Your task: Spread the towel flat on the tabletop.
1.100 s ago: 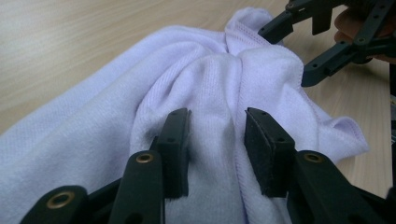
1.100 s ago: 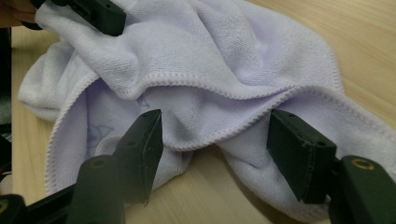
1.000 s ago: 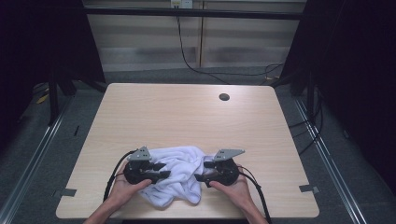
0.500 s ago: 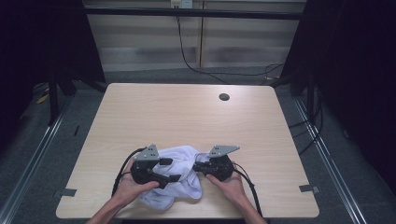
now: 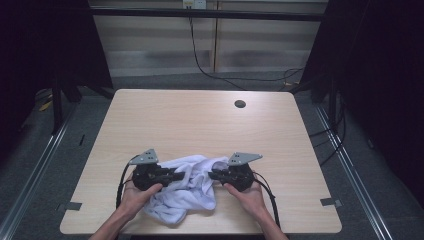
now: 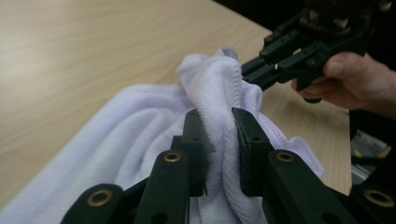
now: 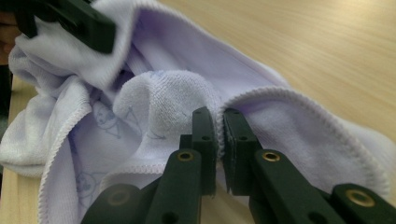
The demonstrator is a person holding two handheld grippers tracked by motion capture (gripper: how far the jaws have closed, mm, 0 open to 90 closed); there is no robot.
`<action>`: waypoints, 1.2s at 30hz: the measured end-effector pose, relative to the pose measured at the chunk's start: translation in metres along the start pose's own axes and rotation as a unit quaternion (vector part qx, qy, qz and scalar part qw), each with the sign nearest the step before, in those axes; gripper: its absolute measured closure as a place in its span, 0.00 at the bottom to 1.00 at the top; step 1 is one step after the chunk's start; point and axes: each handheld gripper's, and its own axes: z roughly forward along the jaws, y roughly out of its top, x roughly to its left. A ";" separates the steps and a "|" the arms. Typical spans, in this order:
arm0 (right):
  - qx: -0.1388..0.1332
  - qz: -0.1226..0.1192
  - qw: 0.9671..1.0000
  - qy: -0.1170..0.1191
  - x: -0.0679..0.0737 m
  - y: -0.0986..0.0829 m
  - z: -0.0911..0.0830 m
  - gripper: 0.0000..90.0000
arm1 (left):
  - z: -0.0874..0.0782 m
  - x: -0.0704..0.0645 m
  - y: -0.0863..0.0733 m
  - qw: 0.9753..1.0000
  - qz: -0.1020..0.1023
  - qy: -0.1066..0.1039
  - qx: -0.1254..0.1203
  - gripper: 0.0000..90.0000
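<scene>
A pale lilac towel (image 5: 186, 196) lies bunched near the front edge of the wooden table (image 5: 200, 125), between my two grippers. My left gripper (image 5: 176, 176) is shut on a thick fold of the towel (image 6: 140, 135), which is squeezed between its jaws (image 6: 218, 135). My right gripper (image 5: 213, 175) is shut on a hemmed edge of the towel (image 7: 168, 93), its jaws (image 7: 218, 123) nearly touching. The two grippers face each other a short way apart. In the left gripper view, the right gripper (image 6: 285, 53) and its hand show at the upper right, biting the same ridge of cloth.
A dark round grommet hole (image 5: 240, 104) sits in the table's far right part. Bare wood stretches behind and beside the towel. Black cables (image 5: 120, 182) trail from both grippers toward the front edge. Grey floor and metal rails (image 5: 45, 150) flank the table.
The grippers drew together and bunched the towel half a second ago. Now they have spread slightly apart again, and the towel's loose part hangs toward the front left.
</scene>
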 end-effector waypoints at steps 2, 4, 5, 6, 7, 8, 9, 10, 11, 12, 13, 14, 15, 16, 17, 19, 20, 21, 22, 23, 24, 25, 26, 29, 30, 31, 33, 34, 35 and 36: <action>-0.005 0.003 1.000 -0.006 -0.002 0.001 -0.004 0.94 | -0.004 0.001 0.001 1.000 -0.001 0.002 -0.008 0.86; -0.018 0.010 1.000 -0.021 -0.009 0.003 -0.017 0.94 | -0.022 0.007 0.006 0.999 -0.010 0.014 -0.038 0.87; -0.023 0.012 0.999 -0.028 -0.012 0.003 -0.022 0.94 | -0.028 0.009 0.007 0.999 -0.014 0.018 -0.046 0.87; -0.029 0.014 0.999 -0.034 -0.015 0.004 -0.028 0.94 | -0.033 0.012 0.008 0.998 -0.014 0.025 -0.050 0.87; -0.033 0.017 0.998 -0.041 -0.017 0.004 -0.034 0.94 | -0.039 0.014 0.009 0.998 -0.019 0.029 -0.061 0.88; -0.039 0.020 0.998 -0.047 -0.020 0.005 -0.039 0.94 | -0.044 0.017 0.010 0.997 -0.026 0.032 -0.069 0.88; -0.044 0.022 0.998 -0.051 -0.022 0.005 -0.044 0.94 | -0.050 0.019 0.011 0.996 -0.027 0.039 -0.075 0.88; -0.046 0.022 0.997 -0.058 -0.024 0.005 -0.048 0.94 | -0.056 0.021 0.012 0.995 -0.029 0.045 -0.082 0.88; -0.050 0.022 0.996 -0.065 -0.025 0.006 -0.054 0.94 | -0.061 0.023 0.013 0.994 -0.034 0.048 -0.091 0.88; -0.054 0.023 0.996 -0.069 -0.027 0.007 -0.059 0.94 | -0.067 0.026 0.013 0.993 -0.035 0.056 -0.096 0.89; -0.058 0.024 0.995 -0.076 -0.029 0.008 -0.065 0.94 | -0.073 0.027 0.014 0.992 -0.037 0.065 -0.101 0.89; -0.065 0.026 0.994 -0.083 -0.032 0.008 -0.071 0.94 | -0.079 0.029 0.014 0.991 -0.039 0.069 -0.109 0.89; -0.069 0.027 0.993 -0.088 -0.034 0.009 -0.077 0.94 | -0.085 0.031 0.015 0.990 -0.040 0.073 -0.115 0.89; -0.072 0.029 0.992 -0.095 -0.036 0.010 -0.083 0.94 | -0.089 0.032 0.015 0.989 -0.044 0.078 -0.121 0.89; -0.074 0.030 0.991 -0.104 -0.038 0.010 -0.090 0.94 | -0.094 0.034 0.015 0.988 -0.045 0.084 -0.125 0.90; -0.082 0.033 0.989 -0.116 -0.043 0.011 -0.102 0.94 | -0.099 0.036 0.015 0.986 -0.047 0.088 -0.133 0.91; -0.086 0.036 0.987 -0.127 -0.045 0.012 -0.110 0.94 | -0.108 0.039 0.016 0.983 -0.054 0.096 -0.146 0.91; -0.088 0.038 0.987 -0.132 -0.047 0.013 -0.115 0.94 | -0.112 0.040 0.016 0.982 -0.056 0.100 -0.152 0.91; -0.092 0.039 0.985 -0.140 -0.049 0.014 -0.121 0.94 | -0.115 0.041 0.017 0.981 -0.057 0.103 -0.156 0.91; -0.094 0.041 0.984 -0.147 -0.050 0.016 -0.127 0.94 | -0.118 0.041 0.017 0.980 -0.056 0.108 -0.160 0.91; -0.098 0.040 0.983 -0.151 -0.052 0.018 -0.132 0.94 | -0.121 0.041 0.018 0.979 -0.056 0.107 -0.165 0.91; -0.104 0.040 0.982 -0.155 -0.053 0.020 -0.136 0.94 | -0.122 0.041 0.020 0.978 -0.056 0.107 -0.168 0.91; -0.107 0.039 0.981 -0.159 -0.053 0.023 -0.140 0.94 | -0.123 0.041 0.022 0.978 -0.052 0.110 -0.168 0.91; -0.113 0.034 0.979 -0.165 -0.054 0.031 -0.145 0.94 | -0.120 0.041 0.027 0.978 -0.051 0.111 -0.171 0.92; -0.115 0.031 0.978 -0.173 -0.056 0.043 -0.147 0.94 | -0.118 0.041 0.030 0.977 -0.051 0.116 -0.173 0.92; -0.115 0.030 0.977 -0.175 -0.059 0.049 -0.148 0.94 | -0.117 0.043 0.034 0.977 -0.047 0.120 -0.171 0.92; -0.120 0.033 0.976 -0.177 -0.065 0.060 -0.149 0.94 | -0.115 0.050 0.047 0.975 -0.053 0.128 -0.175 0.92; -0.122 0.035 0.976 -0.180 -0.069 0.066 -0.149 0.94 | -0.114 0.053 0.052 0.974 -0.052 0.135 -0.176 0.92; -0.120 0.038 0.975 -0.182 -0.073 0.073 -0.148 0.95 | -0.112 0.055 0.057 0.973 -0.052 0.138 -0.180 0.92; -0.116 0.035 0.975 -0.186 -0.077 0.081 -0.148 0.95 | -0.112 0.055 0.057 0.973 -0.052 0.138 -0.180 0.92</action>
